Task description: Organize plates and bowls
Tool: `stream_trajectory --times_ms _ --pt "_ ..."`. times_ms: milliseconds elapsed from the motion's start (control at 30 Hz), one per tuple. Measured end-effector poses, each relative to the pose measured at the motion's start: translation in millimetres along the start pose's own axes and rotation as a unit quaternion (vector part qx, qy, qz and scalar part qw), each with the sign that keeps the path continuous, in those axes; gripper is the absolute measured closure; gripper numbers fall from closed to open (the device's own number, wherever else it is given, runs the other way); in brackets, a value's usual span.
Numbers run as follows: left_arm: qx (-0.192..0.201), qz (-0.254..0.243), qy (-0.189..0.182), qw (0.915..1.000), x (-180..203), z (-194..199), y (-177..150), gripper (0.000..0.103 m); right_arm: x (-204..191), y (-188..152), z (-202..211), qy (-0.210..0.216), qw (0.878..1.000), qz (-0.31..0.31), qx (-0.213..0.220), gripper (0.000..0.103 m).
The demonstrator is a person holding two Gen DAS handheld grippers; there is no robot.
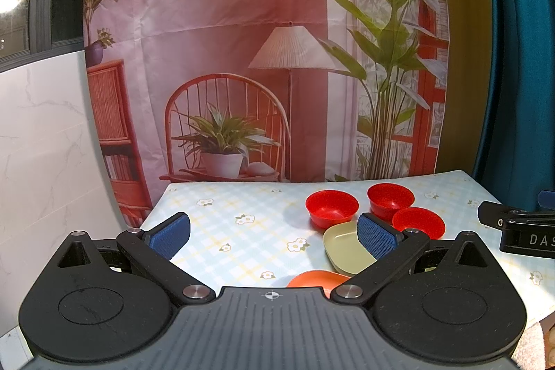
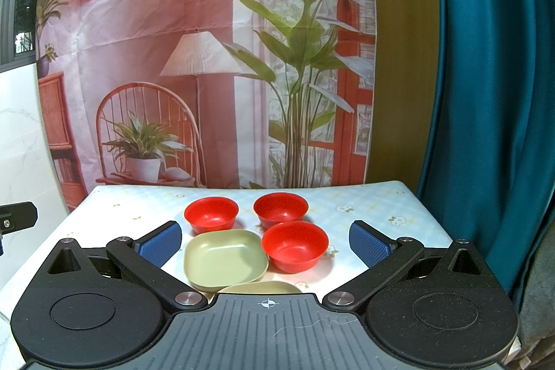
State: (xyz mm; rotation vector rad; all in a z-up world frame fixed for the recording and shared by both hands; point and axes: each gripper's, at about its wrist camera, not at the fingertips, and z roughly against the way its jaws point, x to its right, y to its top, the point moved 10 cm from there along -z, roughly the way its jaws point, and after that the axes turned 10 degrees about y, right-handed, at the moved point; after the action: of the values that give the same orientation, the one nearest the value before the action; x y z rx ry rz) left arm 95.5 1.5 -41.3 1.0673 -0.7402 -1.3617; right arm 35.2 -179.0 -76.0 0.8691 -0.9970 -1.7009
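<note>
Three red bowls stand on the table: a far-left one [image 2: 211, 214], a far-right one [image 2: 281, 209] and a nearer one [image 2: 295, 246]. A pale green square plate [image 2: 225, 260] lies in front of them, and the rim of a second pale green plate [image 2: 260, 287] shows just below it. In the left wrist view an orange plate [image 1: 317, 279] peeks out beside the green plate [image 1: 341, 248]. My right gripper [image 2: 265, 243] is open above the plates. My left gripper [image 1: 274, 236] is open, hovering left of the dishes with nothing between its fingers.
The table wears a light checked cloth with flowers [image 1: 242, 231]. A printed backdrop [image 1: 242, 58] hangs behind it, a teal curtain [image 2: 485, 92] at the right, a white marble panel [image 1: 41, 144] at the left. The right gripper's body [image 1: 520, 231] shows at the left view's right edge.
</note>
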Motion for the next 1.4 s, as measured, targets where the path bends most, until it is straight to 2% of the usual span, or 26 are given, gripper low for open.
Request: stream_trajectory --times_ms 600,933,1000,1167,1267,1400 --pt "-0.001 0.000 0.000 1.0000 0 0 0 0.000 0 -1 0 0.000 1.000 0.000 -0.001 0.000" --pt "-0.020 0.010 0.009 0.9997 -6 -11 -6 0.000 1 1 -10 0.006 1.000 -0.013 -0.002 0.000" --pt "-0.016 0.005 0.017 0.9997 -7 -15 -5 0.000 4 -1 -10 0.014 1.000 -0.020 0.006 0.000" --pt "0.006 -0.028 0.046 0.9985 -4 -27 -1 0.000 1 5 -18 0.064 0.997 -0.026 0.031 0.000" --pt "0.014 -0.031 0.040 0.9986 -2 -35 2 0.000 -1 9 -25 0.071 0.996 -0.001 0.047 0.000" --pt "0.032 -0.010 0.029 0.9990 0 -43 4 0.000 -1 13 -43 0.076 0.996 0.003 0.037 0.000"
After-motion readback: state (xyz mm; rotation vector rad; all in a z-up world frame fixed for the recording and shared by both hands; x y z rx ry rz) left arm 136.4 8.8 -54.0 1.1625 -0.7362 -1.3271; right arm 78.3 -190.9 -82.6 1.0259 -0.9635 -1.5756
